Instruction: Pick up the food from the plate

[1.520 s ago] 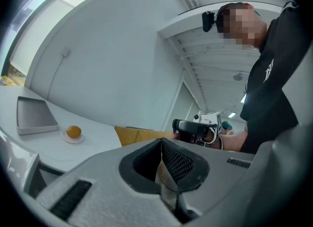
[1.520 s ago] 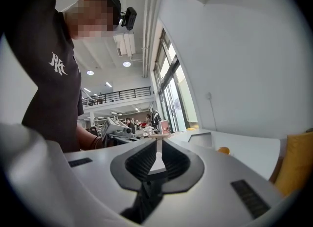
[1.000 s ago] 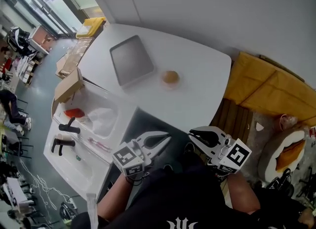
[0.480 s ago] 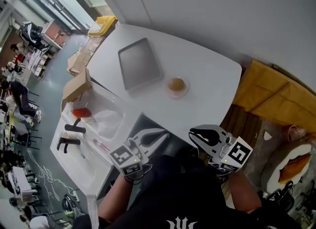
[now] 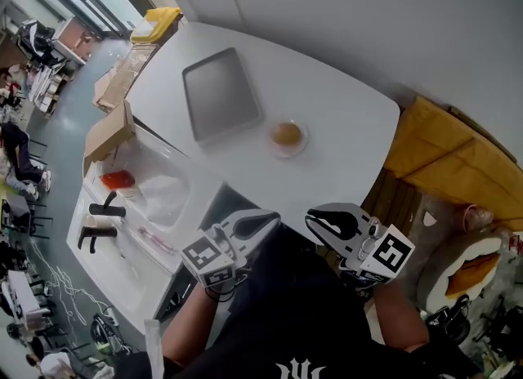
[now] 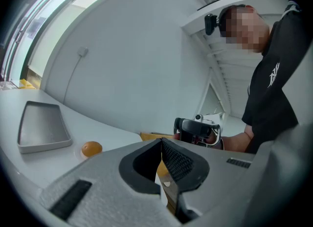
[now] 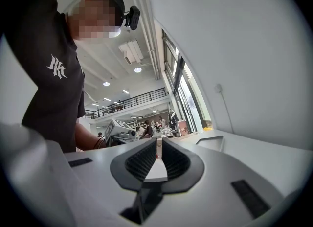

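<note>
Nearest, well short of the plate (image 5: 299,148) and low in front of the body: the left gripper (image 5: 275,220) and the right gripper (image 5: 310,220), side by side. Both with jaws pressed together at the tips, nothing caught between them. Compared with 1 second ago, brought a little closer to the plate, but only a little, and not opened in that time. For the task, as a judgement: only the approach under way, no pick-up begun, and jaws to be spread before any grasp.

Further out, past the near edge of the white table (image 5: 351,144): the plate itself, small, with 1 round orange-brown piece of food (image 5: 286,133) lying on it, untouched. Ahead of both grippers and well apart from them, roughly on the line between the 2 pairs of tips. In the left gripper view, seen to the left of the closed tips and beyond them.

Farthest, just beyond the plate and to its left: a grey tray (image 5: 219,95).
</note>
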Tool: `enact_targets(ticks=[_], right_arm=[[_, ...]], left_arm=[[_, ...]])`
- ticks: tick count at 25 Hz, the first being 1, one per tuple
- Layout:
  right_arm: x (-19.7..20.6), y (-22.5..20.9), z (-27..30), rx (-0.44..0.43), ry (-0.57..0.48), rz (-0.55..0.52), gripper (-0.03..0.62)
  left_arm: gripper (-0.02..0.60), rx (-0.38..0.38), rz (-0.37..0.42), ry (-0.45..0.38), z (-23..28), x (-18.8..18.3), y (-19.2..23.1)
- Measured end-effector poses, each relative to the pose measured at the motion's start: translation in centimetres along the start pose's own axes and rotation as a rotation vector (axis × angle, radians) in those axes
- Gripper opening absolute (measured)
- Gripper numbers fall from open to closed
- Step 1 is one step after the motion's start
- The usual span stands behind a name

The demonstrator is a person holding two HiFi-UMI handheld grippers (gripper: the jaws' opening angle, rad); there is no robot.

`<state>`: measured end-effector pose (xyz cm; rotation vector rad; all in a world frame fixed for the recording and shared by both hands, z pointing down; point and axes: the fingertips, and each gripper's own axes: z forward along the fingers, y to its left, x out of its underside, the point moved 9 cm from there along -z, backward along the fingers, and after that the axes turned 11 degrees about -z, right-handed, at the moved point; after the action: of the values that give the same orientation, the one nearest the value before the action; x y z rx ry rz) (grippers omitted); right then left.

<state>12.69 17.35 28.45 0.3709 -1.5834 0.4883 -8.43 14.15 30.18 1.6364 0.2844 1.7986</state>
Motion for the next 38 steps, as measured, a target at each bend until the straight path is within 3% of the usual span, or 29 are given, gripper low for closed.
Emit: enact_targets(ticks=[7,14,24,29,38], right_arm=[[-0.7,-2.0,2.9,0.031,0.049,-0.007,0.006],[-1.1,-4.7,7.0,0.063,0.091,-0.008,0.006],[-0.2,-10.5,11.8,0.122,0.18,-0.024,0.006],[1.2,-12.7,13.5,0.107,0.211,-0.003,0.006],[5.2,-17.4,13.4,0.029,0.209,0.023,0.012]], left_arm=[[0.008,-0.005,-0.011,0.006,-0.3,-1.5,4.0],[0.008,0.05,-0.009,0.004,-0.2,-3.2,9.3],[0.008,0.133,-0.078,0.023,2.2,-5.9,15.6],[0.008,0.123,-0.064,0.012,2.5,-6.1,17.8],[0.008,-0.009,-0.082,-0.015,5.0,-5.5,20.4]])
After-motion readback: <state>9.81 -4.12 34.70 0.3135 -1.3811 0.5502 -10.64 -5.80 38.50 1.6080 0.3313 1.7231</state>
